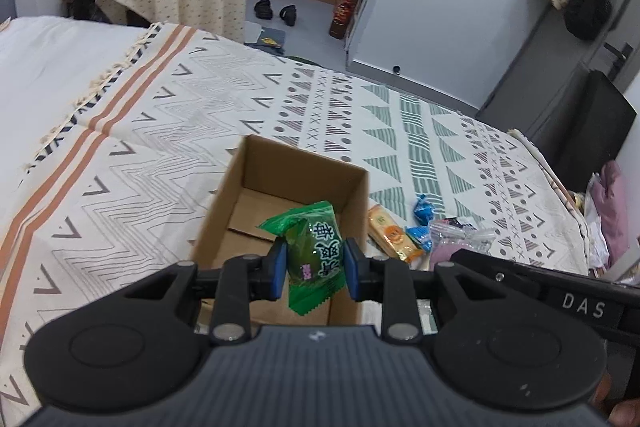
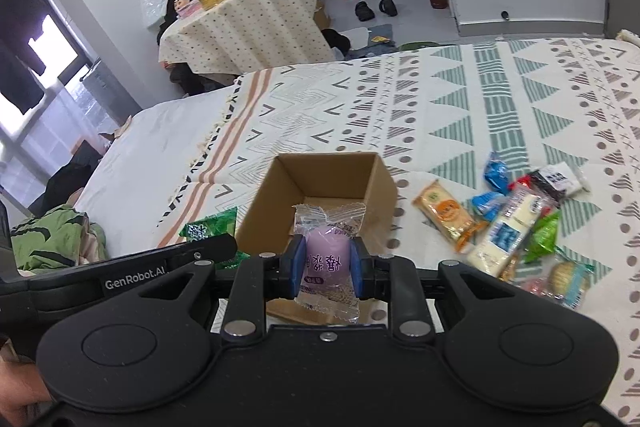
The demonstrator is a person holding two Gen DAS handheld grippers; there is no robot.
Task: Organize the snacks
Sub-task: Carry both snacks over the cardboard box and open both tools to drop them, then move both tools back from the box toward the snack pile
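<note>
An open cardboard box [image 1: 224, 211] [image 2: 384, 179] stands on the patterned bedspread. My left gripper [image 1: 315, 267] is shut on a green snack packet [image 1: 316, 251] and holds it over the box's near part. My right gripper [image 2: 327, 267] is shut on a purple snack in a clear wrapper [image 2: 328, 259], also held over the box's near edge. The green packet shows in the right wrist view [image 2: 210, 229] to the left of the box. A pile of loose snacks [image 2: 516, 223] [image 1: 424, 231] lies on the bed to the right of the box.
The bed's patterned blanket [image 1: 280, 99] stretches beyond the box. A round table with a dotted cloth [image 2: 248, 27] holds bottles at the back. Shoes [image 2: 374, 9] lie on the floor. Clothes [image 2: 52, 235] are heaped at the bed's left side.
</note>
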